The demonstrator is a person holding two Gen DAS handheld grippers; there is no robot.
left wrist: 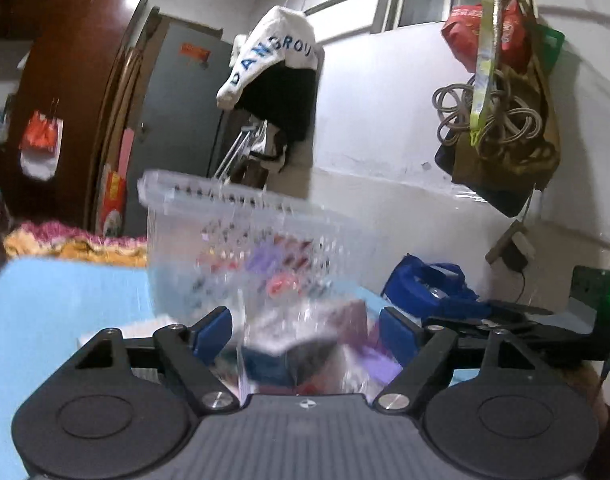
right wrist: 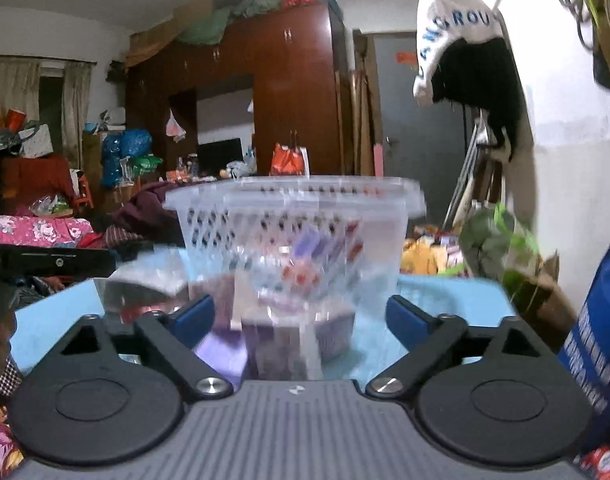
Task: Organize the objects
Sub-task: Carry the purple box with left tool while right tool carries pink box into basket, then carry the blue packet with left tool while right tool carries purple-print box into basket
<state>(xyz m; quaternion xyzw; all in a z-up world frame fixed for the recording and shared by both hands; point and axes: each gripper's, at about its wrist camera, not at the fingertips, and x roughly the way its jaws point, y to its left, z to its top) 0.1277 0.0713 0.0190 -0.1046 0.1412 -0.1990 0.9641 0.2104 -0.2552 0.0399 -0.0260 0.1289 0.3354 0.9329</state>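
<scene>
A clear perforated plastic basket (left wrist: 209, 236) (right wrist: 293, 220) stands on the light blue table (left wrist: 65, 300) (right wrist: 53, 316), with purple and red packets inside it. A smaller clear container (left wrist: 305, 344) (right wrist: 297, 332) of purple and dark packets sits in front of the basket. It lies between the blue pads of both grippers. My left gripper (left wrist: 305, 336) is open, its pads apart from the container. My right gripper (right wrist: 301, 320) is open too, with gaps on both sides. Motion blur smears the basket and the packets.
A blue bag (left wrist: 429, 284) (right wrist: 601, 340) lies on the table at the right. Bags and coiled cord (left wrist: 501, 120) hang on the white wall. A white and black garment (left wrist: 277, 76) hangs from a rail. A leafy plant (right wrist: 501, 240) stands beyond the table's right end.
</scene>
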